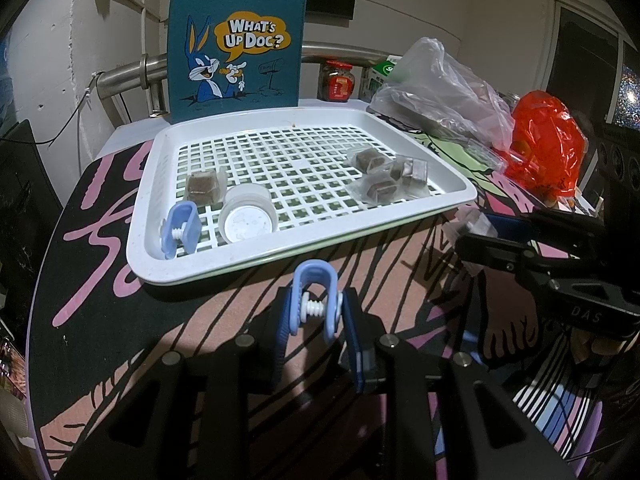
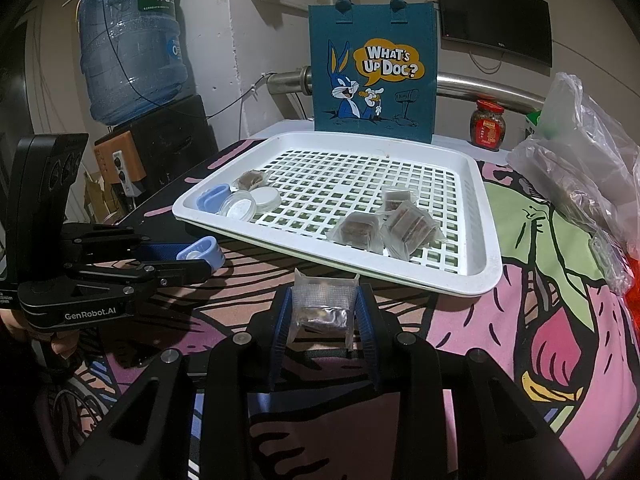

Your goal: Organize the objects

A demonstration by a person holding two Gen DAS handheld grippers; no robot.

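My left gripper [image 1: 316, 312] is shut on a light-blue clip [image 1: 314, 294] and holds it just in front of the white slotted tray [image 1: 256, 256]; it also shows in the right wrist view [image 2: 200, 258]. My right gripper [image 2: 322, 316] is shut on a clear wrapped snack packet [image 2: 322, 306] just before the tray's near rim [image 2: 360, 266]. In the tray lie another blue clip [image 1: 180, 230], a small clear lidded cup [image 1: 248, 220], one snack packet [image 1: 204, 188] beside them and several packets [image 1: 384, 180] at the right.
A blue cartoon tote bag [image 1: 236, 44] stands behind the tray. A clear plastic bag [image 1: 444, 96], a red plastic bag [image 1: 548, 148] and a red-lidded jar [image 1: 336, 80] sit at the right and back. A water jug [image 2: 132, 40] stands at the left.
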